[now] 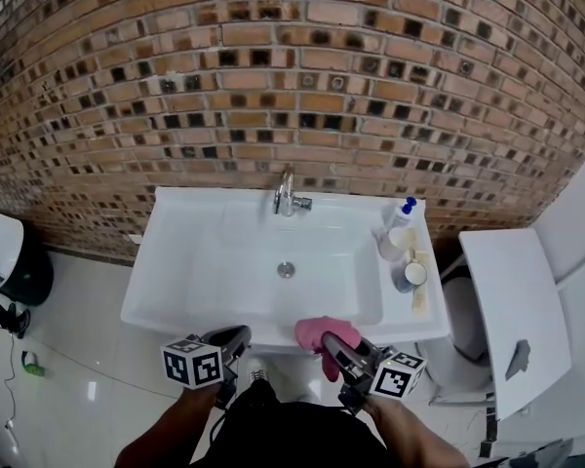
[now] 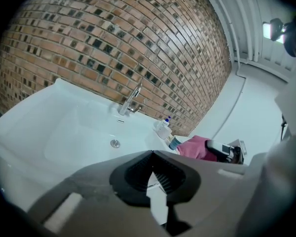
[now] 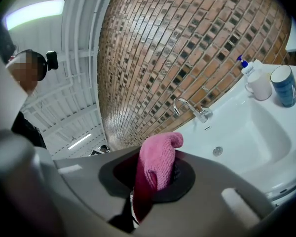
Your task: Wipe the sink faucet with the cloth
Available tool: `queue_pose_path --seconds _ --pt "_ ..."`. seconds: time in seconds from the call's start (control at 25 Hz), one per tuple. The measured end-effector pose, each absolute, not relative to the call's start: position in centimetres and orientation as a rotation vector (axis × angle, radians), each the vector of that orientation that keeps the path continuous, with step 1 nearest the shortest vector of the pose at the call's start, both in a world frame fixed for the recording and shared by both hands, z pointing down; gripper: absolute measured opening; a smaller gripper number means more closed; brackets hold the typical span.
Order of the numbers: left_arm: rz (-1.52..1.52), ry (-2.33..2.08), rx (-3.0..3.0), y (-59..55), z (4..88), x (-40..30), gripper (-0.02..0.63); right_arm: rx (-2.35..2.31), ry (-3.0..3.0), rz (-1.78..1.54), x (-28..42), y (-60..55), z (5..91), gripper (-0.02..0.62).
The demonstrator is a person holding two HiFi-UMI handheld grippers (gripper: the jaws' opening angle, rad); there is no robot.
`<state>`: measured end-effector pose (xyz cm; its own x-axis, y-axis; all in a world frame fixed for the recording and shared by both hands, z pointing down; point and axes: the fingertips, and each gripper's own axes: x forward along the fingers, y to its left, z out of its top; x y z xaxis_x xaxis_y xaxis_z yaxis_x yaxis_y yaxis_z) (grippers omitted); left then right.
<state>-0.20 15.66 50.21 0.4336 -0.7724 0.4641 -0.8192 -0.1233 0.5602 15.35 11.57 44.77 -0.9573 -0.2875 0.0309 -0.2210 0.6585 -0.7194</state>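
pink cloth (image 3: 158,162): bunched, above sink front rim | chrome faucet (image 1: 287,196): upright, sink back edge

Body notes:
- left gripper (image 2: 151,153): matte grey plastic shell, rounded black surround, black ribbed pads (image 2: 166,174).
- right gripper (image 1: 331,341): same grey shell, same black surround. In head view its jaw arms look dark and glossy.
- white marker cube on left gripper (image 1: 192,363): black square markers on its faces.
- white marker cube on right gripper (image 1: 398,373): same pattern.
- Person: black top (image 1: 273,437), forearms uncovered.
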Motion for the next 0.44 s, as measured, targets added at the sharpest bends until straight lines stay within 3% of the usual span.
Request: queue_pose_path --seconds 0.44 --pt "0.067 -1.414 1.877 15.6 49.6 -2.2 0.004 -0.449 2.789 -1.131 16.5 11.3 44.4 0.044"
